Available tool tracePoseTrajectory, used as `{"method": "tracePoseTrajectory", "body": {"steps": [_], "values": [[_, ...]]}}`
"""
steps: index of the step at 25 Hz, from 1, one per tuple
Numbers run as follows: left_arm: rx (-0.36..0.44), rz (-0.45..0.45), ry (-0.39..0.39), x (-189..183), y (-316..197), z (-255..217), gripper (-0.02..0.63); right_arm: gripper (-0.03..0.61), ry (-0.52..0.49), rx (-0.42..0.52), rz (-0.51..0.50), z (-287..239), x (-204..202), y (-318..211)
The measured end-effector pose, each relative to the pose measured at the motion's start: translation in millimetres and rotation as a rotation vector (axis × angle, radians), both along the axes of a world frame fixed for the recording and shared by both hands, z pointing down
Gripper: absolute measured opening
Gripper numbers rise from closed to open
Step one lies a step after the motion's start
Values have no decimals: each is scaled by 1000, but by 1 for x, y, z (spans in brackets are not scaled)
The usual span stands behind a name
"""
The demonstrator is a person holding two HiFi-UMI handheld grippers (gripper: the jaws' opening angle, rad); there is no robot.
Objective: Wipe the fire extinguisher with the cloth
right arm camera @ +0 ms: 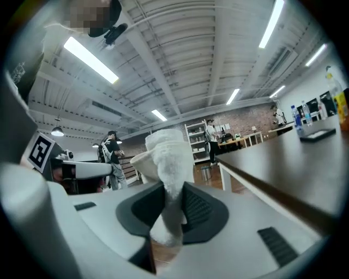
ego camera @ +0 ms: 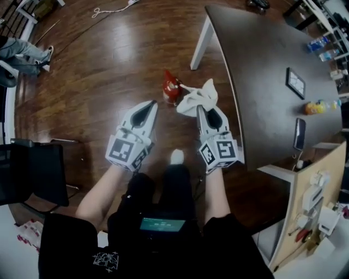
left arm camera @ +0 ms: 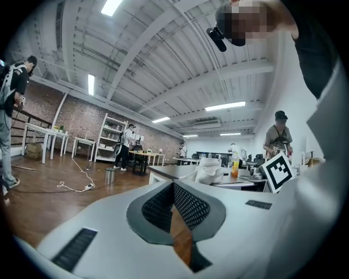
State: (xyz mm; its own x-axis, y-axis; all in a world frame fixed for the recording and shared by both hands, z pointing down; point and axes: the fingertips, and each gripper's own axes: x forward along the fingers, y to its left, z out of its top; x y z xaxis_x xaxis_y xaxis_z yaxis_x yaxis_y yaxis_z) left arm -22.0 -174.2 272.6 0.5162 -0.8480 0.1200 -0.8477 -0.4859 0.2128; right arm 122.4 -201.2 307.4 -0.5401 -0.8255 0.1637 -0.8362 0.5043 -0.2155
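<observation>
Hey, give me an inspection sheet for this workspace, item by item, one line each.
Surface: brown wooden floor.
Job's things: red fire extinguisher standing on the floor; white cloth just right of it, contact unclear.
Clutter: dark table carries a phone and a frame.
Grippers: left claw shut, empty; right claw shut on the cloth.
Cables: white cable on the floor, far from the job.
Surroundings: black chair at the left.

Red fire extinguisher (ego camera: 170, 87) on wooden floor (ego camera: 109, 65), beside dark table (ego camera: 262, 71)
</observation>
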Motion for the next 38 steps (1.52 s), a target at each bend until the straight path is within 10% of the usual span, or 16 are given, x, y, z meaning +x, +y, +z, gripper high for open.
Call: {"method": "tracePoseTrajectory", "body": {"steps": [15,25,38], "values": [[64,2,31,16,-40,303,2,100,17,40,-70,329,0,-109],[102,10,9,8,-33,350,2,98,69,151,-56,351,-13,-151],[110,-28,9,-21,-16,359,2,94,178,-69,9,517,-16,-135]]}}
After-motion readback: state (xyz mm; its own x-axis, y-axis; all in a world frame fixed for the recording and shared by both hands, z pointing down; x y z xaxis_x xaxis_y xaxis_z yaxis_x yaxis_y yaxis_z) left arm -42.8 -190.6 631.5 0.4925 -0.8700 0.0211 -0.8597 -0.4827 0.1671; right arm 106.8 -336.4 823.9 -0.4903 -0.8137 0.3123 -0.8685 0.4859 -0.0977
